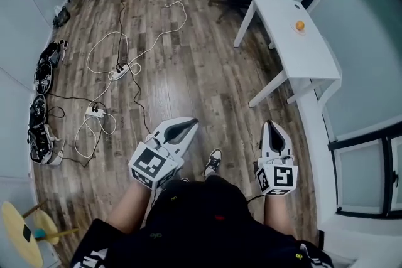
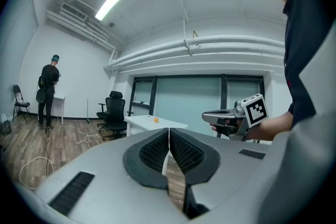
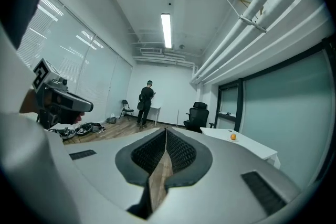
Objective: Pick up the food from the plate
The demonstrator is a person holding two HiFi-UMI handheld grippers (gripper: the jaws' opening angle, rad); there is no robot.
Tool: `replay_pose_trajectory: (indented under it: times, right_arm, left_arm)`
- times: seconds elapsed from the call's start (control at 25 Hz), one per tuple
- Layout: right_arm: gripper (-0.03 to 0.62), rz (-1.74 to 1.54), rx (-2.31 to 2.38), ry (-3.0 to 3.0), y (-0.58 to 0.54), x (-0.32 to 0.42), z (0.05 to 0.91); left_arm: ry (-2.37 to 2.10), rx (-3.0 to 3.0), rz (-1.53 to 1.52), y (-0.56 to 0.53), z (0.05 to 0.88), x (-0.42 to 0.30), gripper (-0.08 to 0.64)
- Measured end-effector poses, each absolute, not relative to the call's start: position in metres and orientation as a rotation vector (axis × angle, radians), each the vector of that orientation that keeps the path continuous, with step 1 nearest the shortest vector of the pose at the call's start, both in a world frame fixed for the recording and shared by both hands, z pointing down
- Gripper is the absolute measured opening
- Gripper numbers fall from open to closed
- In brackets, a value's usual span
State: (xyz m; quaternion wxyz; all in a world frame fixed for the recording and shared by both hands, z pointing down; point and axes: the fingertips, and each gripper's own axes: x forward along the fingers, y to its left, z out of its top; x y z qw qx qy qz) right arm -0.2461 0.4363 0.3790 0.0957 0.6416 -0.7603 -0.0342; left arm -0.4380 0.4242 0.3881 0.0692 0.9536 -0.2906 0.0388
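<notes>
Head view, from the left: dark gear (image 1: pixel 43 72) lies along the wall, and white cables (image 1: pixel 147 41) loop over the wood floor (image 1: pixel 188 72) round a power strip (image 1: pixel 119 71). I hold my left gripper (image 1: pixel 192 122) out over the floor with its jaws pressed together and nothing between them; the left gripper view shows the ribbed pads (image 2: pixel 157 152) meeting at their tips. My shoe (image 1: pixel 213 162) shows between the two tools. My right gripper (image 1: pixel 271 125) is likewise closed and empty, its pads meeting at the tips. Further right stands a white table (image 1: pixel 276 41), well apart from both grippers. The food (image 1: pixel 300 26), a small orange ball, sits on a pale plate (image 1: pixel 301 32) near the table's right-hand edge.
</notes>
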Motion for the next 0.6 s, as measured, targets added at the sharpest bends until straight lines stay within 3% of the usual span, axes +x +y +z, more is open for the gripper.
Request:
replay_pose_trajectory:
  times: [0.6]
  right_arm:
    - [0.025, -0.03, 1.889, -2.341, 0.297, -0.129, 0.385]
  left_arm:
    - [-0.955, 2.867, 0.222, 0.295, 0.376, -0.319, 0.023]
